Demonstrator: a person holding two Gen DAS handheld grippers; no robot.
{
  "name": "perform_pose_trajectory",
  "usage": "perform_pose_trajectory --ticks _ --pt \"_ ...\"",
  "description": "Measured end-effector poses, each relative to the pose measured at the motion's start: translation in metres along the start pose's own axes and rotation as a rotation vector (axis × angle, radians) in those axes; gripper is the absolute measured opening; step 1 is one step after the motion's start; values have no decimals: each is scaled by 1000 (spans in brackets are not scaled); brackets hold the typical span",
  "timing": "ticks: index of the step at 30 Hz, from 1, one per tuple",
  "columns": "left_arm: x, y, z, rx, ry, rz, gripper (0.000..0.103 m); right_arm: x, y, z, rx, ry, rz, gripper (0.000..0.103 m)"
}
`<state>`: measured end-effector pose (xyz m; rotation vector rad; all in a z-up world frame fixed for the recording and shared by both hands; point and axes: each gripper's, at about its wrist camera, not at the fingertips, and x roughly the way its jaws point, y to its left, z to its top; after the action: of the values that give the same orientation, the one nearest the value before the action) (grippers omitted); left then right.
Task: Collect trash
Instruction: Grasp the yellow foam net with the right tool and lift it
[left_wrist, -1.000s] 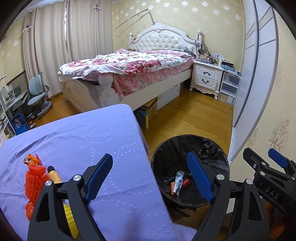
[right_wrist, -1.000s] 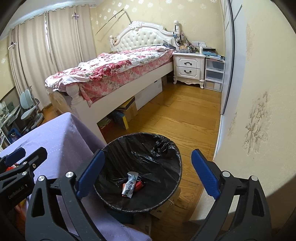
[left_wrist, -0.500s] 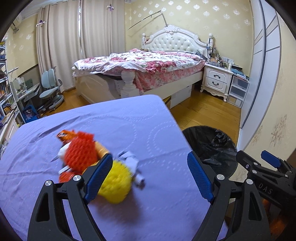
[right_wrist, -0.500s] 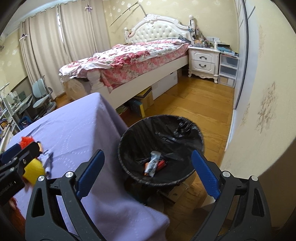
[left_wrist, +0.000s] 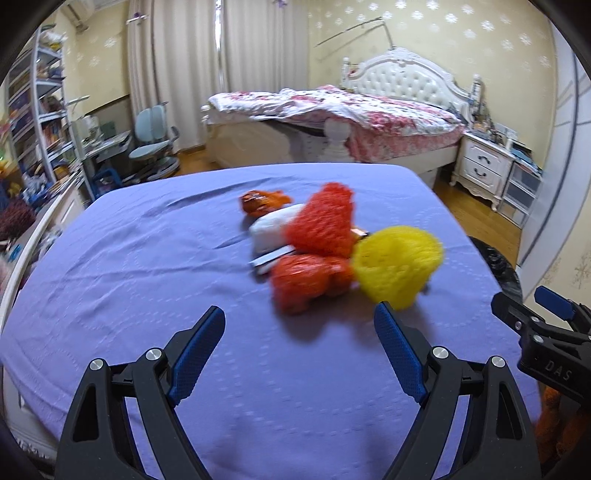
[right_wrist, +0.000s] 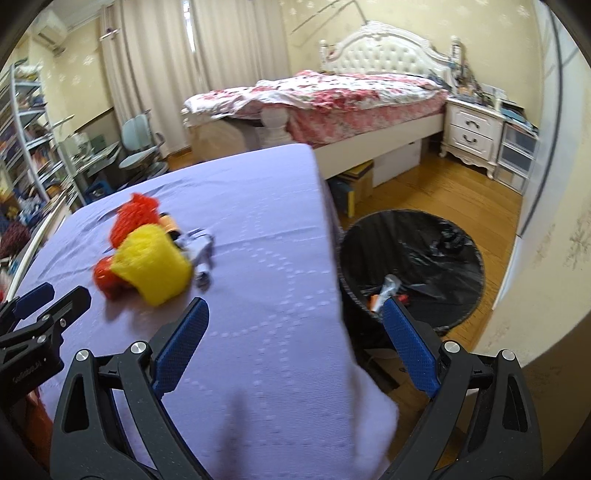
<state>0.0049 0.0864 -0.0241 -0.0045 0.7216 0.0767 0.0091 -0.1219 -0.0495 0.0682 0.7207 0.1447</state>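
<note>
Both views swung from black-lined bin (right_wrist: 413, 266) to trash pile (left_wrist: 332, 251) on purple cloth (left_wrist: 147, 258); left gripper (left_wrist: 299, 347) and right gripper (right_wrist: 295, 332) fingers wide, empty

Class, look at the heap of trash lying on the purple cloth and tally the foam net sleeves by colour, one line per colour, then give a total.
Red-orange foam net sleeves: 2, an upper one and a lower one
Yellow foam net sleeves: 1
Total: 3 net sleeves. The wrappers and white scrap among them on the purple cloth are too blurred to count.
</note>
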Motion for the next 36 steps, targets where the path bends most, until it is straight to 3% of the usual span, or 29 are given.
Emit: perform_pose_trajectory --ticks 9,18,28,36 --pt "2 60 -11 -91 8 91 82 12 71 5 -154 3 82 93" --pt "14 89 -12 -135 27 112 82 35 104 15 -178 22 81 92" --pt "20 84 -16 -130 42 75 82 51 109 16 -197 69 98 38" --pt "17 61 -14 -103 34 30 82 32 101 16 -185 25 108 37"
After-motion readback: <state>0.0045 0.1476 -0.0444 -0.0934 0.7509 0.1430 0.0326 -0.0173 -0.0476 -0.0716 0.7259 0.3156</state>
